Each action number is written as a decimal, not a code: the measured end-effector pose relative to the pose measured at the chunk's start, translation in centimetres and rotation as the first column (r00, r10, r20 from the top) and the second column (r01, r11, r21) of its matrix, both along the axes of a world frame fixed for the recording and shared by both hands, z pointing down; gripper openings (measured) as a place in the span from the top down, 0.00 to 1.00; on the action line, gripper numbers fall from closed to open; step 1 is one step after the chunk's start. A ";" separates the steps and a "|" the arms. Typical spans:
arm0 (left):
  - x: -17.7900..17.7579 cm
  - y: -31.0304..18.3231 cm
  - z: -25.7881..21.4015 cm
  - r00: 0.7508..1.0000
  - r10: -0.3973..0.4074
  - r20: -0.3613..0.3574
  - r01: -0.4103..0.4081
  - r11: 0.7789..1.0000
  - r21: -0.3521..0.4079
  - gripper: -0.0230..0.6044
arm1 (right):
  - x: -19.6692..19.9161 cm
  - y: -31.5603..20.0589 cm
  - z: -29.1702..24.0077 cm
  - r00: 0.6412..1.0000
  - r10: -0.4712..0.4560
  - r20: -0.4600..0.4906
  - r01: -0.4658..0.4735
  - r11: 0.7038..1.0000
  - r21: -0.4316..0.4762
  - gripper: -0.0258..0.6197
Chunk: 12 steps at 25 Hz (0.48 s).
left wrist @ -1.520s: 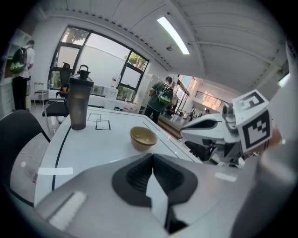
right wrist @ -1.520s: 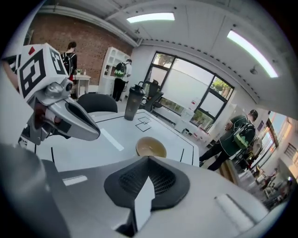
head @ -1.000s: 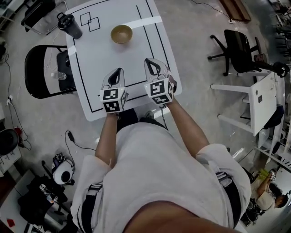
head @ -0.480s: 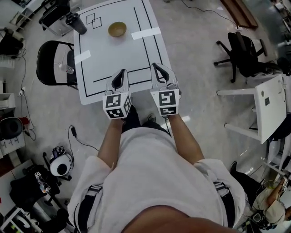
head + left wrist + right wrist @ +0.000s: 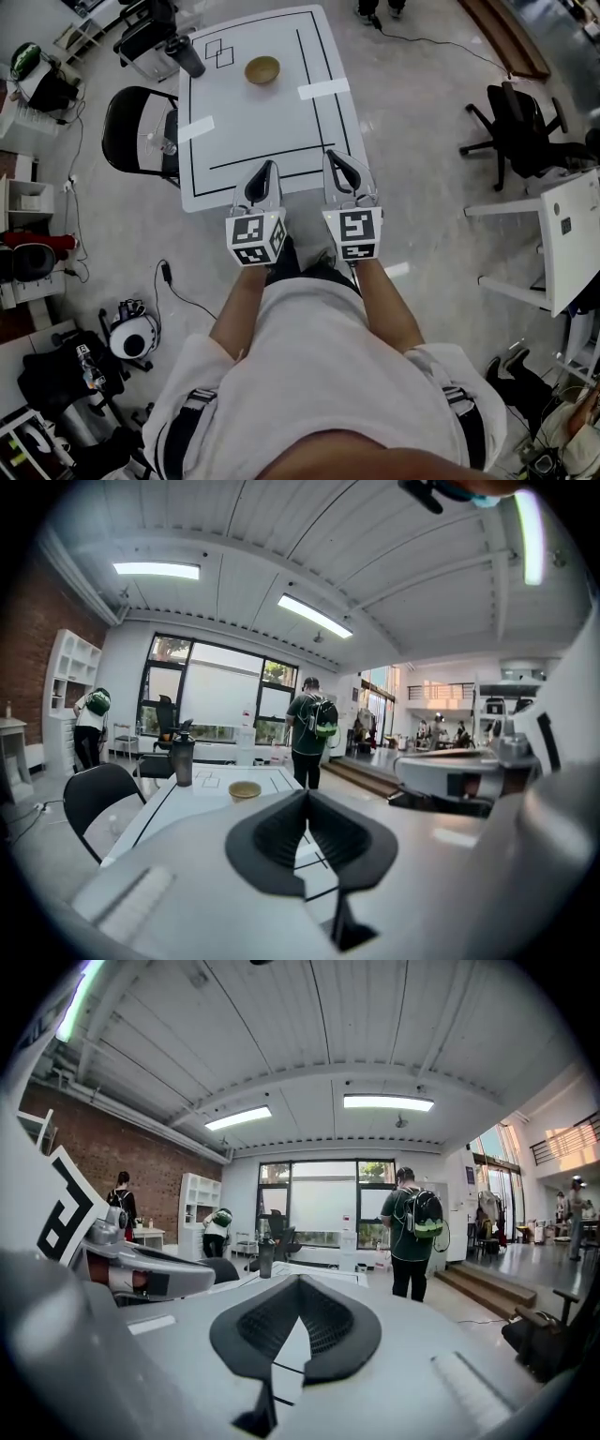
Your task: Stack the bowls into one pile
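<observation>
stands at the near edge of the table point(image 5: 253, 131) with left gripper point(image 5: 267, 169) and right gripper point(image 5: 337, 159) both pinched closed on nothing, facing the only bowl point(image 5: 262, 69) in sight at the table's far side, apparently finished with stacking and needing no further grab.

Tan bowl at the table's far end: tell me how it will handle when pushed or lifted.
The bowl looks wide and low, sitting upright, so it probably slides rather than tips. The table top appears smooth, so a push could send it skating. Its round rim looks firm: likely rigid.
</observation>
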<state>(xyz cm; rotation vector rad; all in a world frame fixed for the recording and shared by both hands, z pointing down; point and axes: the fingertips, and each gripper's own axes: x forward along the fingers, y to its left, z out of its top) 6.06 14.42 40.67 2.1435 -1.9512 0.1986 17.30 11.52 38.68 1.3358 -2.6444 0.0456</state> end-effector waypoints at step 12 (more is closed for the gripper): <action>0.2 1.6 -0.1 0.999 -0.001 0.035 0.000 1.000 0.007 0.96 | -0.9 2.0 -0.4 0.999 -0.043 0.017 0.042 0.999 0.027 0.96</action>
